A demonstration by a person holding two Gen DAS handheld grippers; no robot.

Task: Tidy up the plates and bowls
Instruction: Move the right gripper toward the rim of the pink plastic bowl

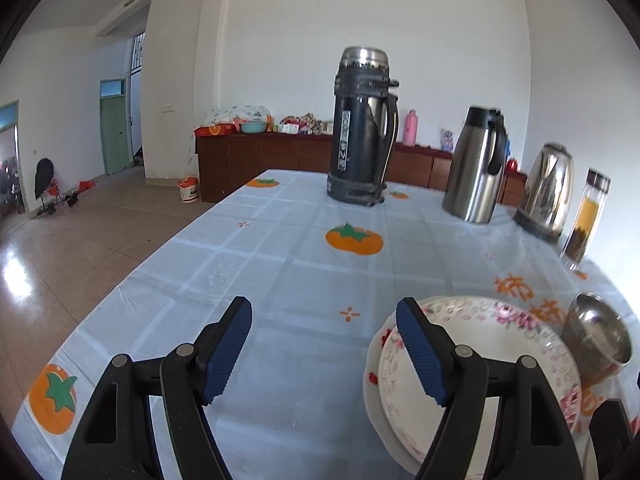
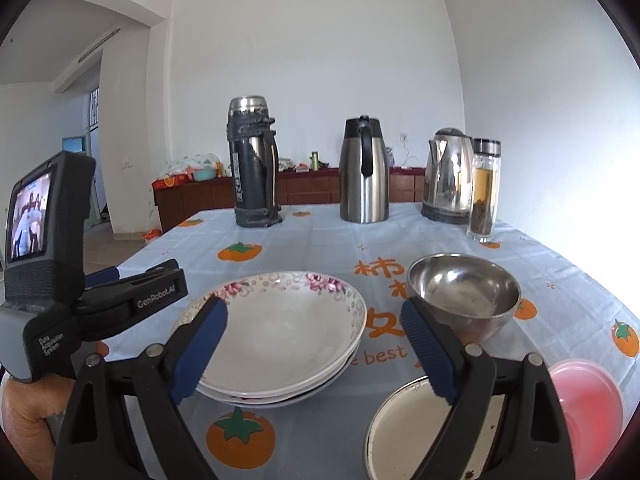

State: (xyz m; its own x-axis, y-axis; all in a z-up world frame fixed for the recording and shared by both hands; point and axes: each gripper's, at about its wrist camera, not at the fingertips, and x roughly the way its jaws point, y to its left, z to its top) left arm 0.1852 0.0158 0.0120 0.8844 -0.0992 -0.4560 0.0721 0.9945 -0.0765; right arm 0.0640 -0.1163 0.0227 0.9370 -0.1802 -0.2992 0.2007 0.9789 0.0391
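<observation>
Enamel dish point(image 2: 424, 432), perhaps chipped, shows only from right wrist.

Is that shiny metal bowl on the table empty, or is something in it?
Empty, as far as shows: the round stainless steel bowl stands upright on the persimmon-print tablecloth, and its bare inner wall and bottom are visible.

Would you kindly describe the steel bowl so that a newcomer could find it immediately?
Start from the row of flasks and kettles at the far edge of the table, then come forward from the glass tea bottle. The steel bowl stands just right of the stack of floral plates. It alone is bare shiny metal; the plates are white with pink flowers.
</observation>
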